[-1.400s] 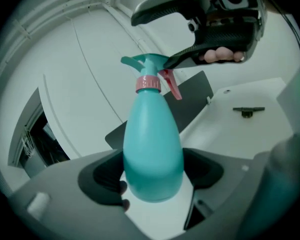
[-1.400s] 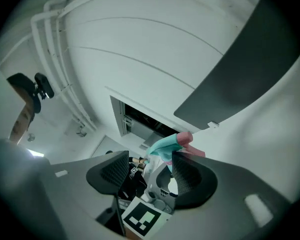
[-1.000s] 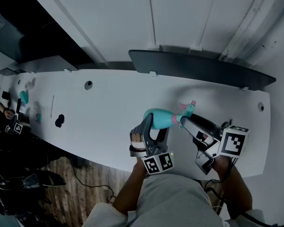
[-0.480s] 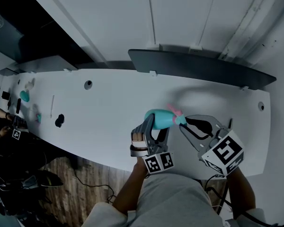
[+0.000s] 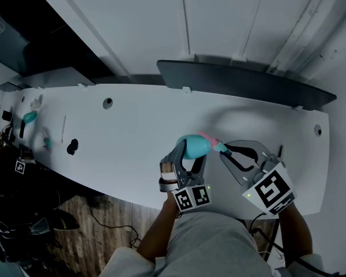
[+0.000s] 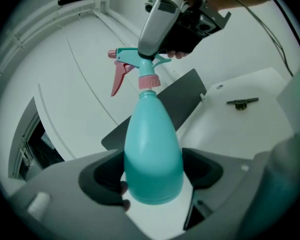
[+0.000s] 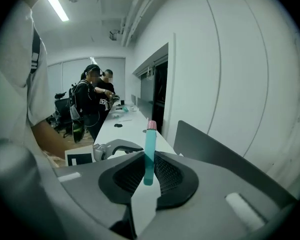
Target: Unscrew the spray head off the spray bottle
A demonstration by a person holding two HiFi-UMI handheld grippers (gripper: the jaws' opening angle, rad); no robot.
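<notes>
A teal spray bottle is held above the white table with my left gripper shut on its body. In the left gripper view the bottle fills the jaws, and its spray head with pink trigger and pink collar points away. My right gripper has just been closing and now pinches the spray head between its pads. It shows there edge-on as a thin teal strip with a pink tip.
A dark panel stands along the table's back edge. A small black part lies on the table to the right. Small items lie at the far left end, where two people stand.
My right gripper has rolled, its marker cube turning, and its jaws have closed on the spray head. The pink trigger has swung left over the bottle. The left gripper and bottle stayed put.
</notes>
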